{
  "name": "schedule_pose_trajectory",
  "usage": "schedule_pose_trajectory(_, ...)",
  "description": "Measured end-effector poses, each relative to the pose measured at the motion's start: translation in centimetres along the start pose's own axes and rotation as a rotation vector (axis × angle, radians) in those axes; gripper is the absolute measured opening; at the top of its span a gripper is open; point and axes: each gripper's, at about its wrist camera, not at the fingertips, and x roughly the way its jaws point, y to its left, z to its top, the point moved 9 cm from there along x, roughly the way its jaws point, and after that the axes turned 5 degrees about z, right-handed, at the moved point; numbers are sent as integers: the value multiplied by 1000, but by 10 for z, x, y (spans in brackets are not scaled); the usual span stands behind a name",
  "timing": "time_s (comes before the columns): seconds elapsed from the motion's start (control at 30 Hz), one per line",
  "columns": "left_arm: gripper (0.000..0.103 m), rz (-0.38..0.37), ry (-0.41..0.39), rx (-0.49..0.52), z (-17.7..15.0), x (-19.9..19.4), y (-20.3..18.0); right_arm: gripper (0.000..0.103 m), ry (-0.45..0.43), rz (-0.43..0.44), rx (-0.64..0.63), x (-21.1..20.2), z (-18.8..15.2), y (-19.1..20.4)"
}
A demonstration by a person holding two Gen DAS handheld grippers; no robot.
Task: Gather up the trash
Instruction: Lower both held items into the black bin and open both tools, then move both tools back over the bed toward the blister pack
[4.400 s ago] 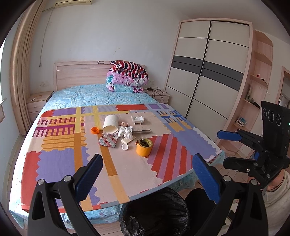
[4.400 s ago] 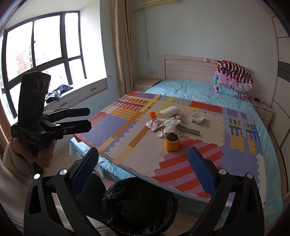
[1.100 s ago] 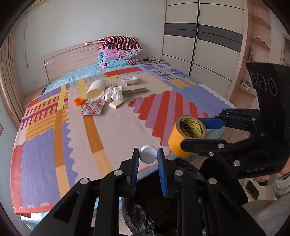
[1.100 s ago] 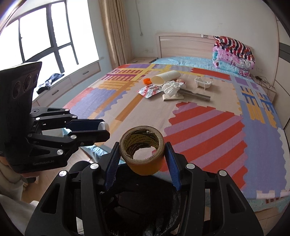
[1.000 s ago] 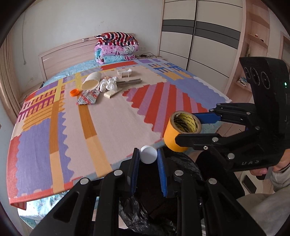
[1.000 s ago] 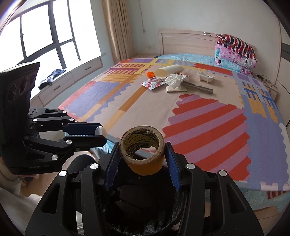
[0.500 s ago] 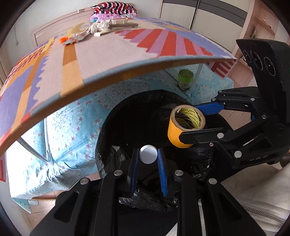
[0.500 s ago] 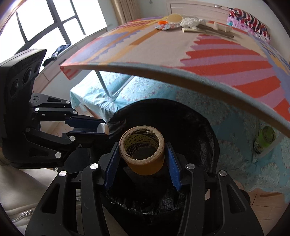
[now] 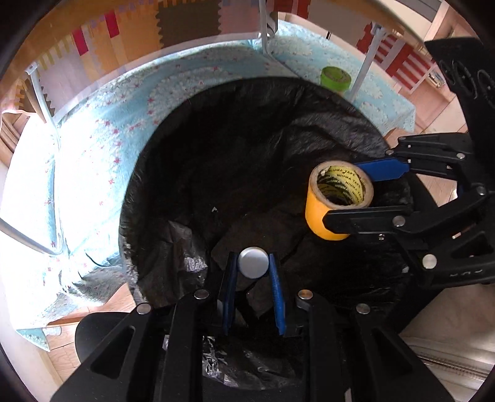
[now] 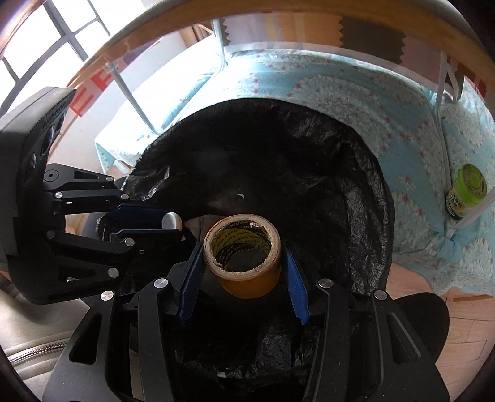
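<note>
Both grippers hang over the mouth of a black-lined trash bin (image 9: 161,148) (image 10: 365,173). My left gripper (image 9: 253,263) is shut on a small white cap (image 9: 253,262), which also shows in the right wrist view (image 10: 172,220). My right gripper (image 10: 244,263) is shut on a yellow tape roll (image 10: 247,278), seen from the side in the left wrist view (image 9: 337,201). Both items are held above the dark inside of the bin.
The table edge (image 10: 278,21) and its metal legs (image 10: 130,92) arch overhead. A blue floral bedsheet (image 9: 92,130) hangs behind the bin. A green-lidded jar (image 10: 467,191) (image 9: 335,77) stands on the floor by a leg. The floor is wood.
Both grippers have dropped from above the table down below its edge and tilted over the bin. The cap and the tape roll stay gripped.
</note>
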Motion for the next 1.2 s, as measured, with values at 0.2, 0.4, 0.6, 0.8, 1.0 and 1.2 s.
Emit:
schedule_pose_trajectory(0.2,20,5,14,7,4,7,-4,49,34,-43,-5,10,-2,-5)
schedule_pose_trajectory(0.4,20,23,26,-5,4,14,-1,50,49,-53,0,13,-4,-10)
schedule_pose_trajectory(0.6,28,11,23,-21,5,10,-2,55,46,-29,8,11,-1,-8)
schedule_pose_trajectory(0.8,28,13,-28,-24,10,-12,1,55,17,-31,-2,-1,4,0)
schedule_pose_trajectory(1.0,50,34,-115,17,19,-44,-2,55,-29,-36,-24,-21,14,8)
schedule_pose_trajectory(1.2,50,11,-216,16,29,-85,2,55,-92,-1,-29,-51,28,17)
